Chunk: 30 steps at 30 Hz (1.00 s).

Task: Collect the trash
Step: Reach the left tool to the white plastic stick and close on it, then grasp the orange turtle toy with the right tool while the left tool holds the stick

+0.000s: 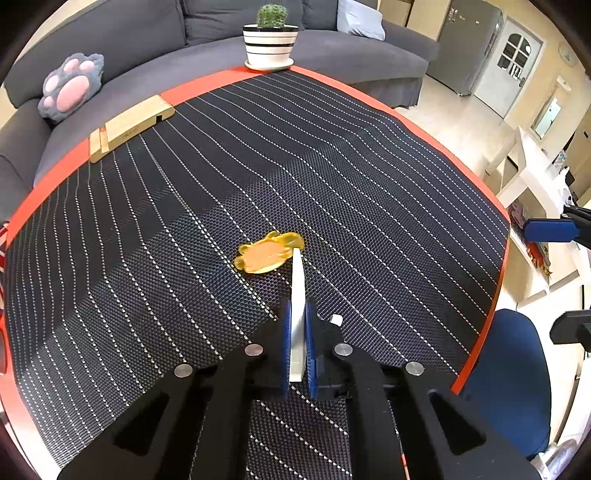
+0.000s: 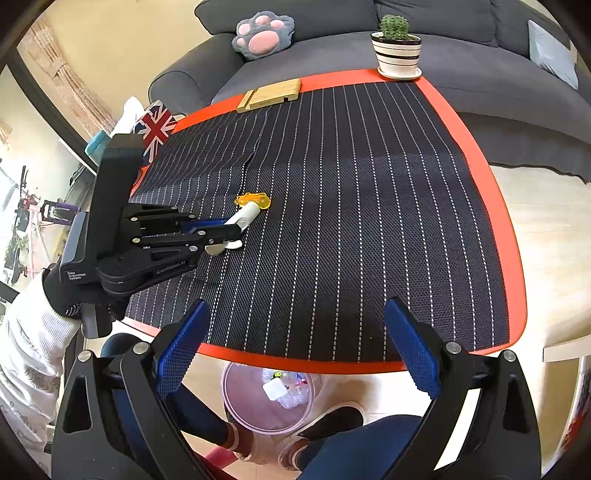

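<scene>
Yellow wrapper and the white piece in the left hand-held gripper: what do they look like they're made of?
Yellow wrapper: thin translucent plastic film, probably; glossy, crinkled edges, the mat shows faintly through. White piece: looks like stiff, matte, opaque plastic or card; it stays straight while clamped in the left hand-held gripper. Which one, I cannot tell.

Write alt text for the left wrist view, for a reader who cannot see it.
The left gripper is shut on a thin white piece of trash whose far tip touches a yellow wrapper on a dark striped table mat. At the far edge stand a potted cactus and a wooden block, with a grey sofa behind.
</scene>
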Motion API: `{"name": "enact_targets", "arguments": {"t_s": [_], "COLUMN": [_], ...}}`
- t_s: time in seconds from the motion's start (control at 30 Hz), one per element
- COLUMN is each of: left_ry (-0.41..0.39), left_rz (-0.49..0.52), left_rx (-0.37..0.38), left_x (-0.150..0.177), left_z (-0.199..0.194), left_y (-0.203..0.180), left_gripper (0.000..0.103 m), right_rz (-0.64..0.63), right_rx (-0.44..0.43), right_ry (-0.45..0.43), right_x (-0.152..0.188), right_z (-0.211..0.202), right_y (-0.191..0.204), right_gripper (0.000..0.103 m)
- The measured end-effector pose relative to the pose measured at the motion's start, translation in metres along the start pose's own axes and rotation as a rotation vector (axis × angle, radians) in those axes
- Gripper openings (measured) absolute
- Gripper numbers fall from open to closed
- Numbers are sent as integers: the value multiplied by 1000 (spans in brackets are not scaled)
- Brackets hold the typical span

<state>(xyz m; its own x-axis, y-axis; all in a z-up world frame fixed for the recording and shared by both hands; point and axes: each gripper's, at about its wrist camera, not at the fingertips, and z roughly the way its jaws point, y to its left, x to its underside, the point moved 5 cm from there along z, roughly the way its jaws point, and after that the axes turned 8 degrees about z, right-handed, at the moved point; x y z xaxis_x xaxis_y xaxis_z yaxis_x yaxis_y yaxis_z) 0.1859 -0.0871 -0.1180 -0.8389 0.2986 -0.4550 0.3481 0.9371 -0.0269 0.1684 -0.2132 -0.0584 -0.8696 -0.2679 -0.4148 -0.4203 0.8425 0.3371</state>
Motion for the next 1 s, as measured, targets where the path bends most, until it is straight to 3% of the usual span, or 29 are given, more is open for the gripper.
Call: {"name": "enact_targets", "arguments": {"t_s": [0.53,1.0], "left_ry": [-50,-57], "left_rz": [-58,-138], "left_rx": [-27,-63], "left_x": [15,36], "left_z": [-38,-57], "left_y": [13,40], "left_gripper": [7,7], "right_rz": [-46,-102], "right_rx": [-29,-5], "right_ry": [13,125], "right_x": [-36,-78], "right_z": [15,62], "right_y": [29,67], "right_gripper": [93,93]}}
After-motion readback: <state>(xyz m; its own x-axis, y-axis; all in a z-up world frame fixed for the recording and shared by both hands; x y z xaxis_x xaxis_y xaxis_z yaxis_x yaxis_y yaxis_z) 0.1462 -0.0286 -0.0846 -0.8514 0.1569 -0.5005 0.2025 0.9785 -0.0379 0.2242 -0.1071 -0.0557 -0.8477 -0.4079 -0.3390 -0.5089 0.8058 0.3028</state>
